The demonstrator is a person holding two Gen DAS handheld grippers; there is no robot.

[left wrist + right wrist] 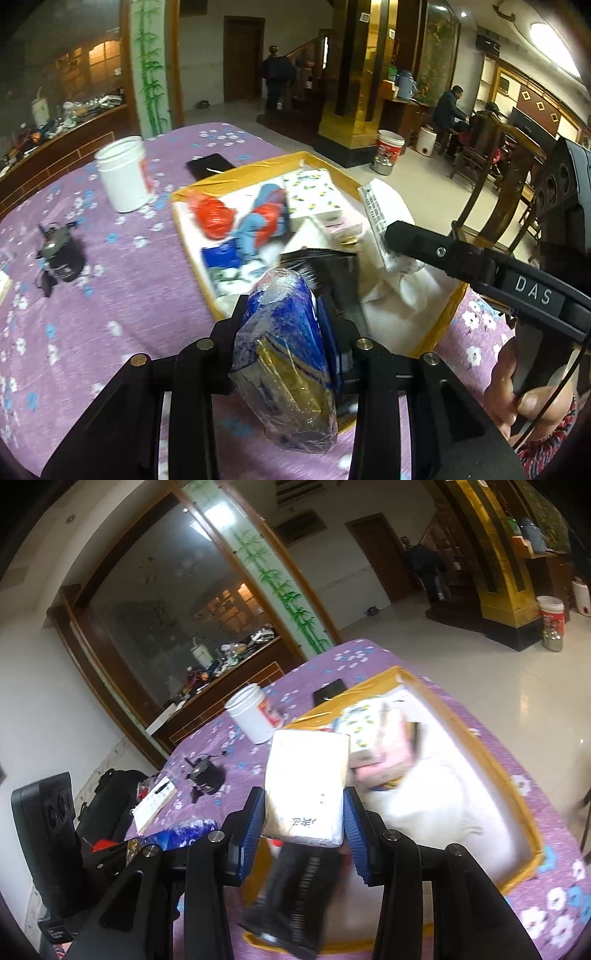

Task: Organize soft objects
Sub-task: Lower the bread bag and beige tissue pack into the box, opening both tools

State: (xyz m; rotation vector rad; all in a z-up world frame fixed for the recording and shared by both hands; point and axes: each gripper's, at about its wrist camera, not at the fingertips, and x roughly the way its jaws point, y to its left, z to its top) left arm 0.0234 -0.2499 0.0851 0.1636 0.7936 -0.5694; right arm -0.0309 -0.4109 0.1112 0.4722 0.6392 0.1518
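My left gripper [291,332] is clamped on a blue plastic-wrapped pack [284,354], my right gripper [304,823] on a white tissue pack [308,782], both near the yellow-rimmed tray [439,314]. The slick wrap could slip, I judge, or a pack catch the rim. In the tray: one red bag [212,218] and one lemon-print pack [314,195]; beyond it, one white jar [123,173].

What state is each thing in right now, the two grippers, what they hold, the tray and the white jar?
Left gripper: shut on blue packet.
Right gripper: shut on white tissue pack.
Tray: filled with soft packs and bags.
White jar: upright on the table, lid off.
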